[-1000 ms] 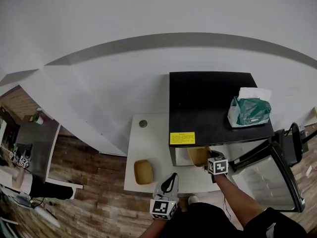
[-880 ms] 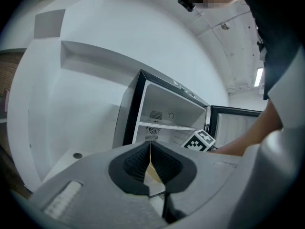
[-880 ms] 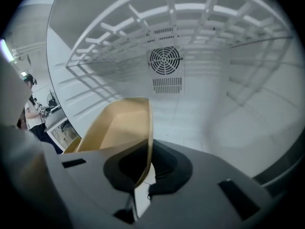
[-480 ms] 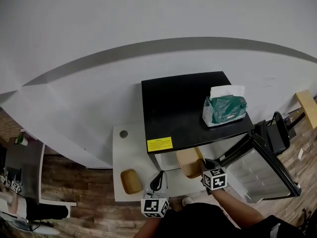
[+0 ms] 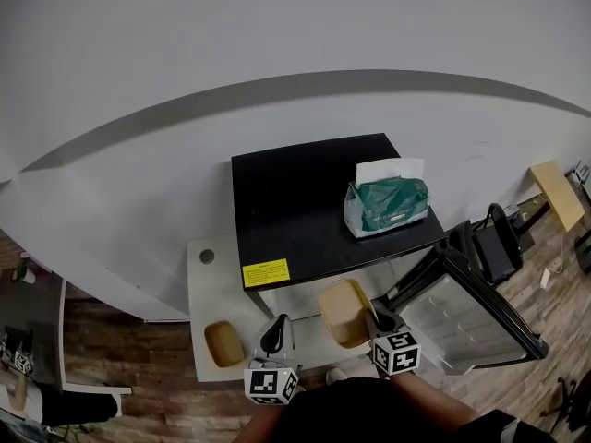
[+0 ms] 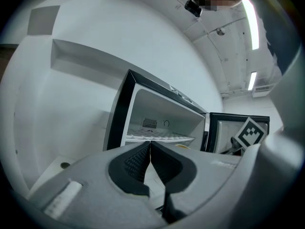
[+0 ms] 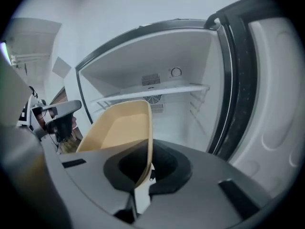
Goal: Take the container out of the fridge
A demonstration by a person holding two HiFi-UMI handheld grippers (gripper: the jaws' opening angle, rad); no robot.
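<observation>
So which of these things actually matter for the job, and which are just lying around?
In the job: fridge, its open door, tan container, right gripper clamped on its rim.
Lying about: tissue pack, second tan dish on the white table, shut left gripper.

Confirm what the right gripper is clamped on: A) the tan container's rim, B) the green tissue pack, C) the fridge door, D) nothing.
A: in the right gripper view, the right gripper has its jaws pinched on the side wall of the tan container, held in front of the open fridge.
</observation>
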